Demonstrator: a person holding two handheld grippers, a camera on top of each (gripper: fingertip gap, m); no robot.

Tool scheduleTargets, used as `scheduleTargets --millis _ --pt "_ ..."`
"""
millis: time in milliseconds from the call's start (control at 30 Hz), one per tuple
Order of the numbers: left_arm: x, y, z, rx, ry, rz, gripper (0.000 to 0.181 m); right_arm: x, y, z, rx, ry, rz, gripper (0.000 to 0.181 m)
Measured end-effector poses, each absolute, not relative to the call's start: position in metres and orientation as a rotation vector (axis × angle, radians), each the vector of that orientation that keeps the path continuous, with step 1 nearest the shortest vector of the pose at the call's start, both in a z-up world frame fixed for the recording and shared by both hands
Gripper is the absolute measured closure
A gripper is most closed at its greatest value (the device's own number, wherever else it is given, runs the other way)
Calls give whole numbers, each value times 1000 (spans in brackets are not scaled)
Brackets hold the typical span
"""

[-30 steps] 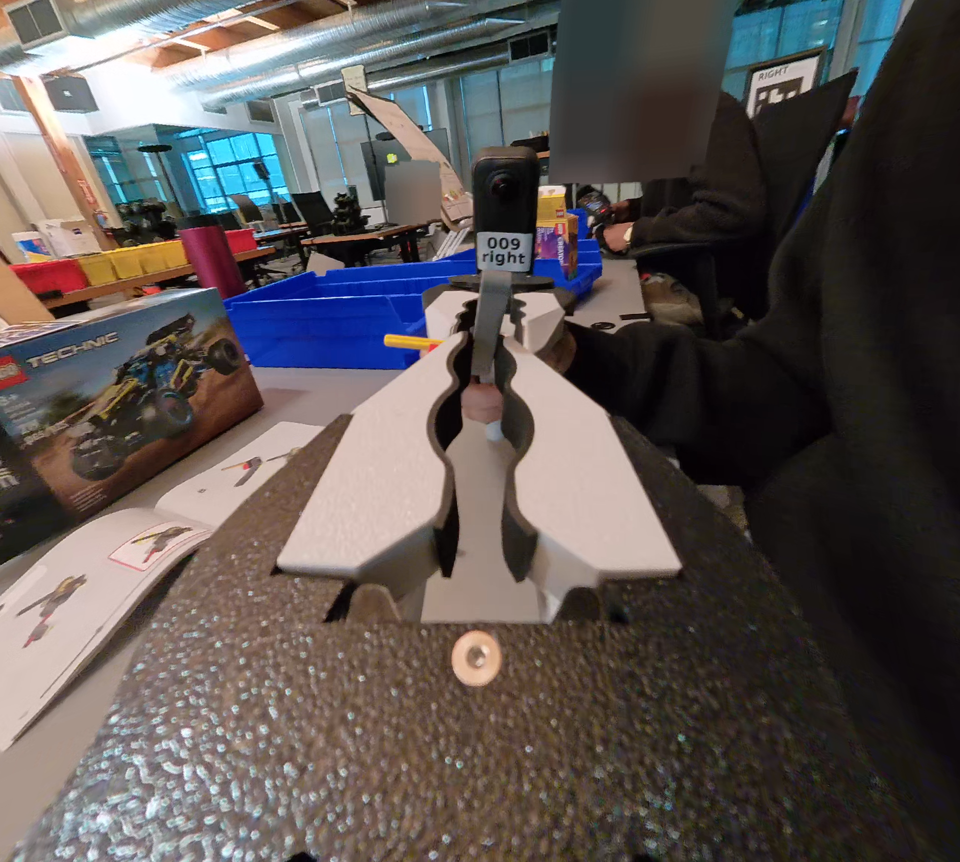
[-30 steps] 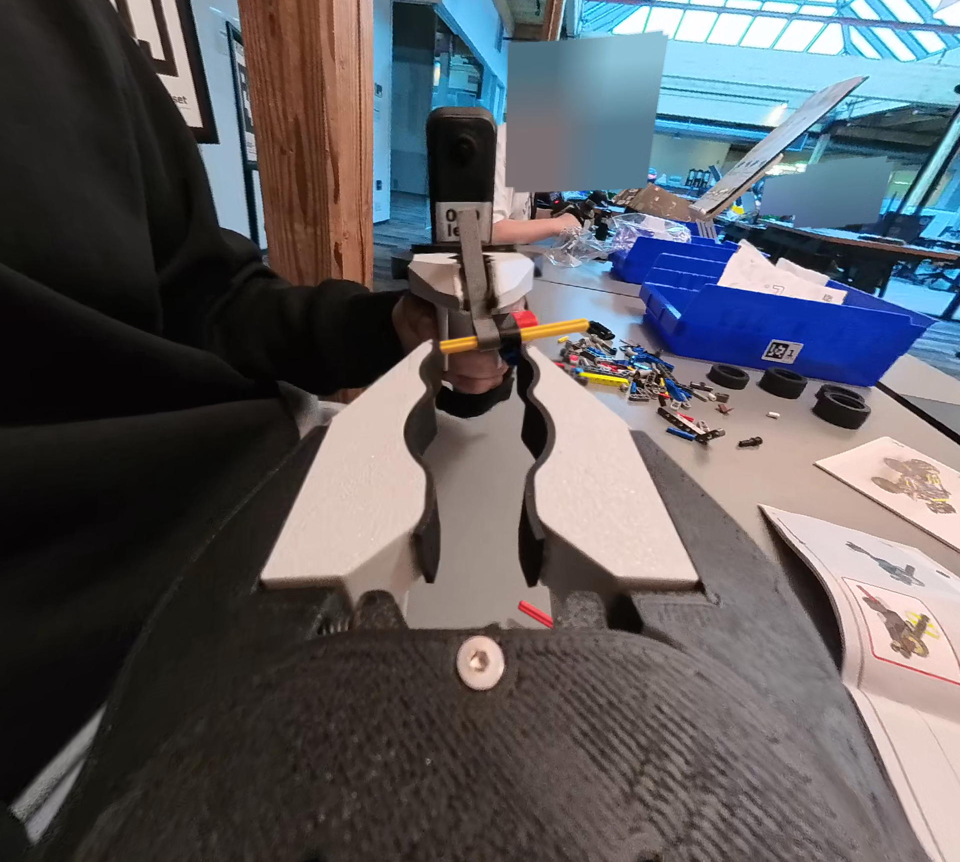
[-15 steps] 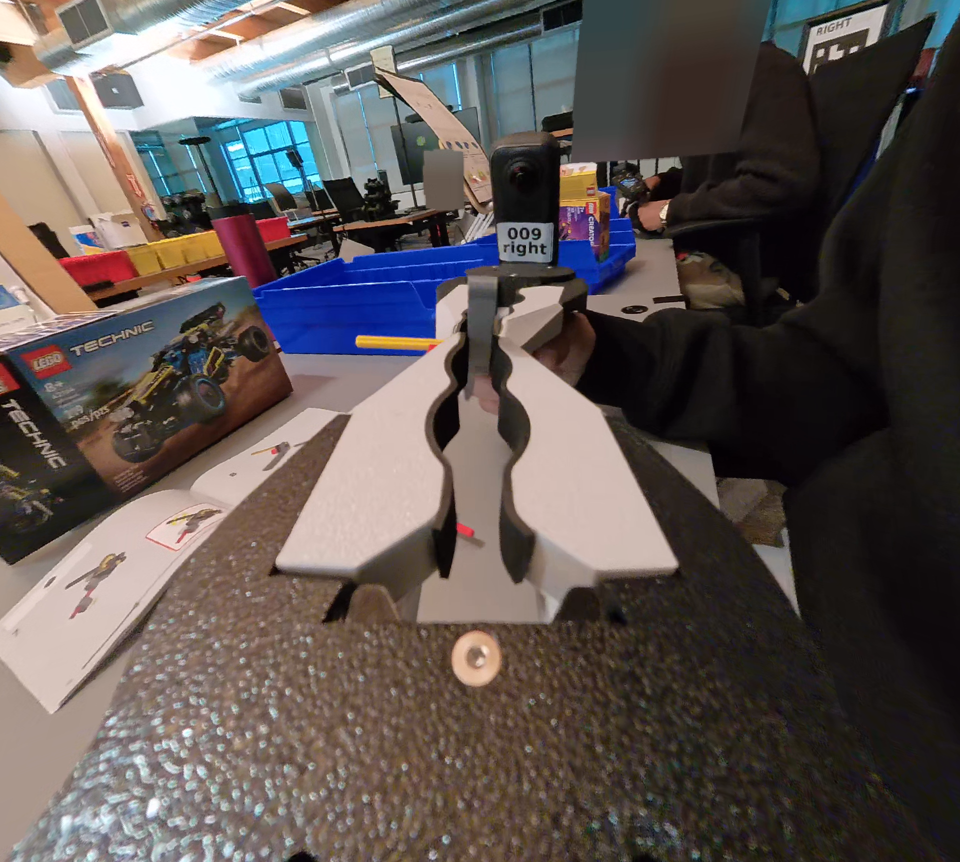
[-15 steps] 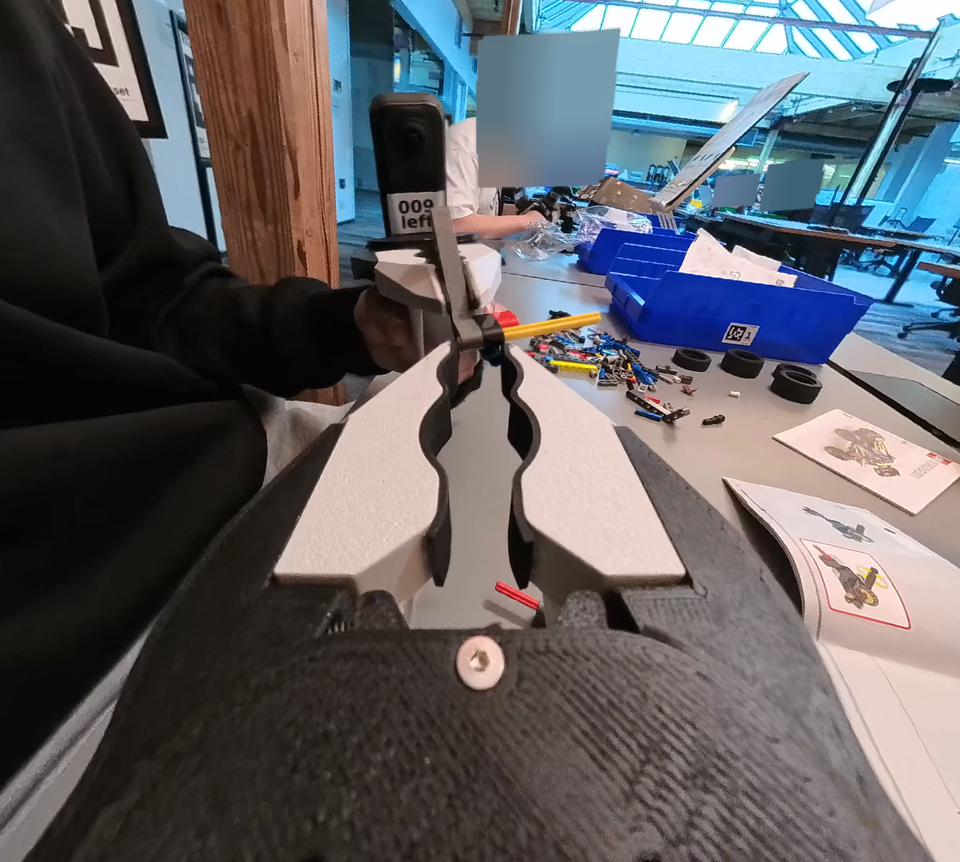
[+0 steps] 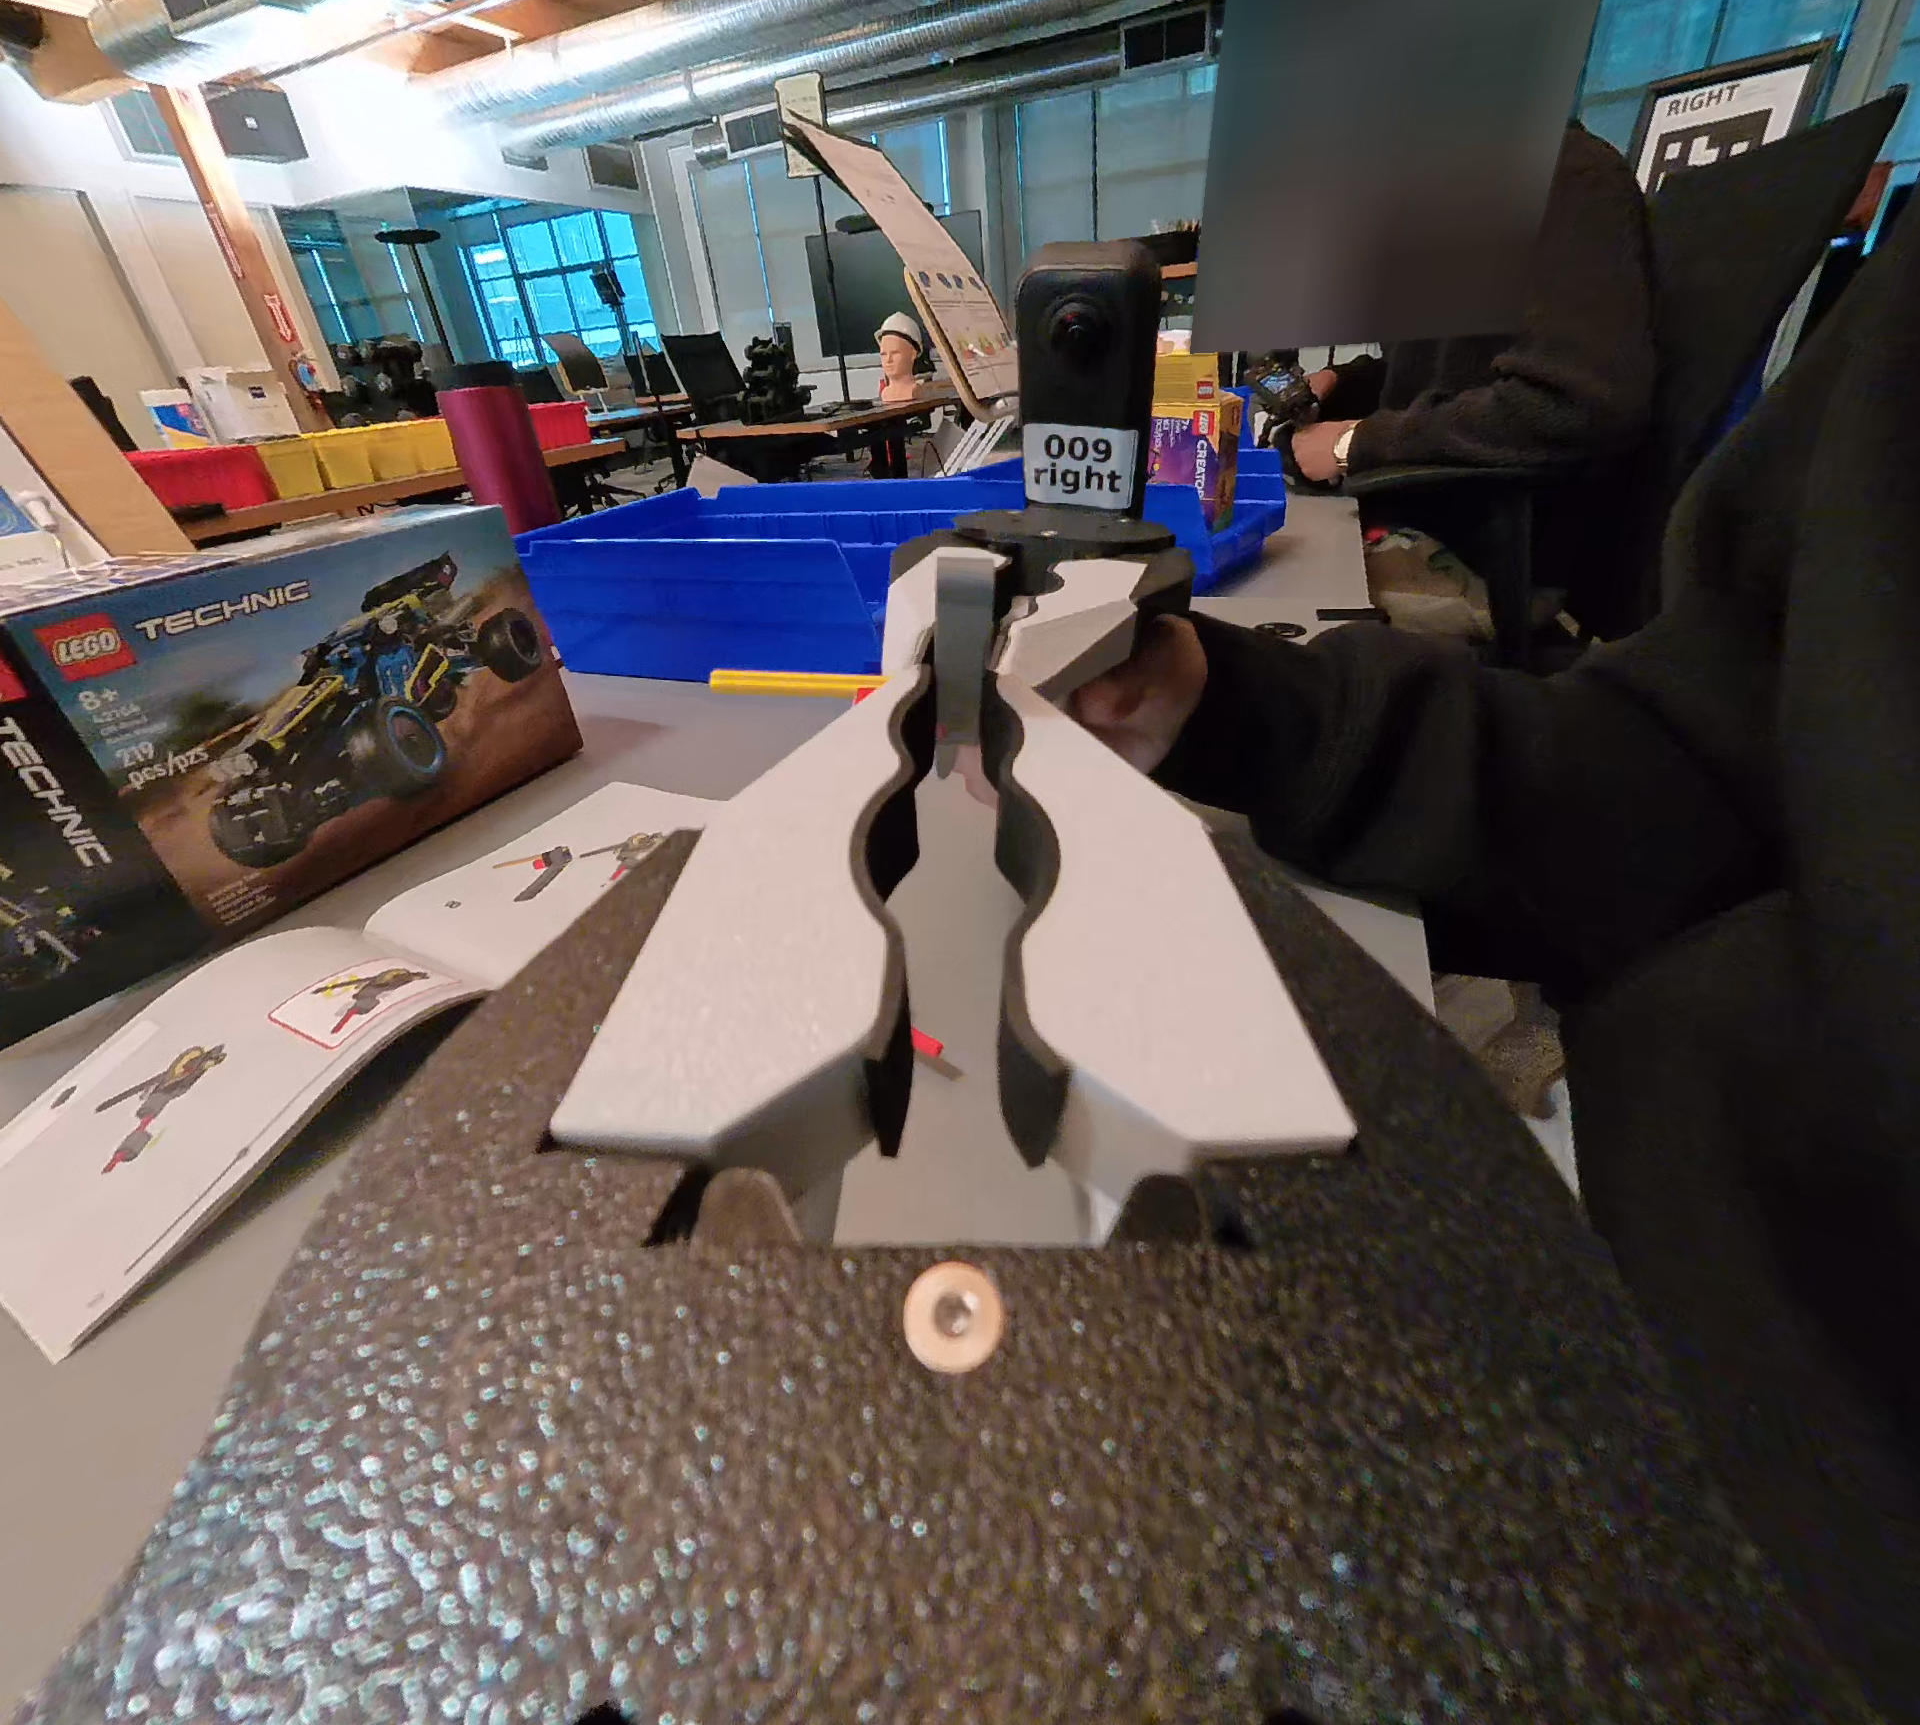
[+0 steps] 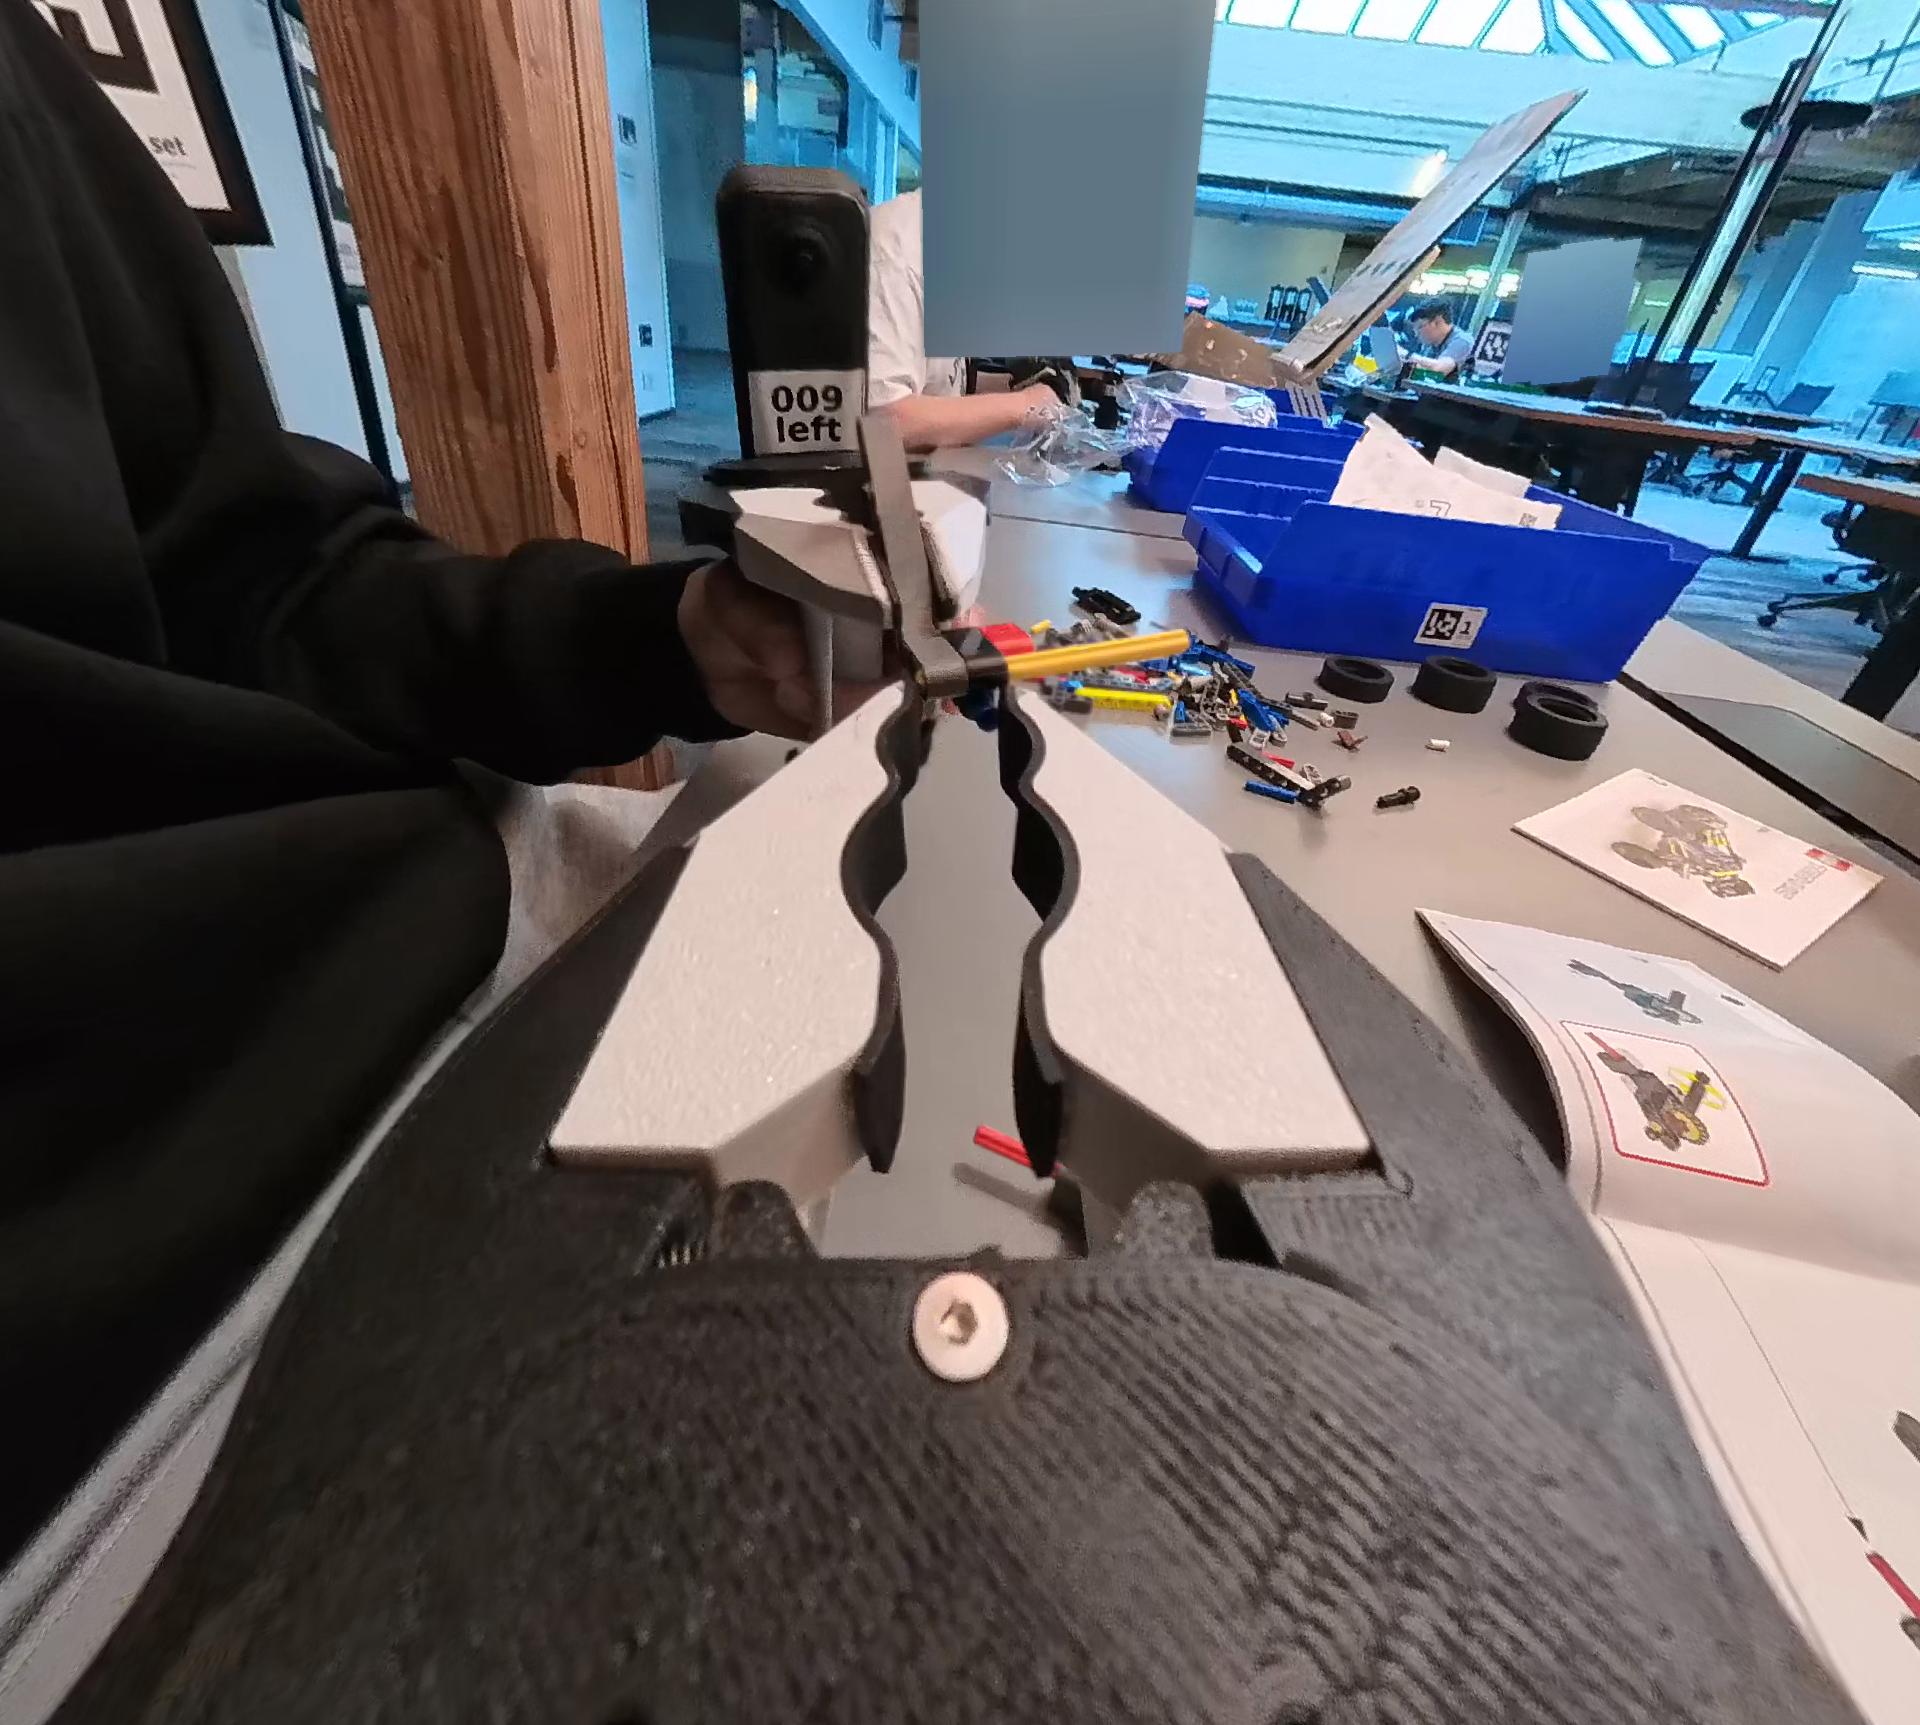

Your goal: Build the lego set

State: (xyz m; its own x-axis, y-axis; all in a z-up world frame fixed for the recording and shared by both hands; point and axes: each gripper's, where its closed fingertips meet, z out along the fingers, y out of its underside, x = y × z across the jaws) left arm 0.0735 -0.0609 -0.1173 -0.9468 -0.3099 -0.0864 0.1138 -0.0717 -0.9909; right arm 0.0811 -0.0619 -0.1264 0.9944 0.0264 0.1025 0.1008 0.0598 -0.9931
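Observation:
A grey Technic beam [image 5: 961, 636] with a yellow axle [image 6: 1091, 655] through its lower end is held in the air between my two grippers, which face each other. My left gripper [image 5: 956, 725] is shut on the beam, and the right gripper's body shows just beyond it [image 5: 1049, 610]. In the right wrist view the beam [image 6: 896, 532] leans to the left. My right gripper [image 6: 951, 701] is shut on its lower end, beside a red piece [image 6: 1003, 636]. A small red pin [image 6: 1000, 1143] lies on the table below.
A set box [image 5: 281, 709] and an open instruction booklet [image 5: 208, 1073] lie to the left. A pile of loose parts [image 6: 1174, 699], three black tyres [image 6: 1455, 683], a leaflet [image 6: 1694, 865] and blue bins [image 6: 1434, 574] are on the grey table [image 6: 1455, 802]. My two grippers' fingertips are within a few centimetres of each other.
Both grippers have stayed shut on the beam. The beam has tilted from upright to leaning, and the yellow axle's free end has risen. The red pin on the table has come into the left view.

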Motion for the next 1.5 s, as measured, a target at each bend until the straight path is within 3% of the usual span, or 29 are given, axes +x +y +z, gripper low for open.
scheduleTargets --millis 300,500,900,1200,1500 --pt "88 -58 -120 -350 1875 -2095 175 95 -59 -129 -1514 -9 -80 168" --pt "117 -42 -119 -741 1764 -2136 175 119 -66 -154 -1695 25 -337 152" --pt "129 -43 -122 -1319 1516 -2526 175 135 -50 -139 -1643 96 -581 158" --pt "132 -41 -115 -1444 1346 -2756 176 132 -47 -131 -1611 48 -665 160" --pt "137 -41 -119 -1499 1300 -2713 176 140 -45 -132 -1602 111 -735 166"
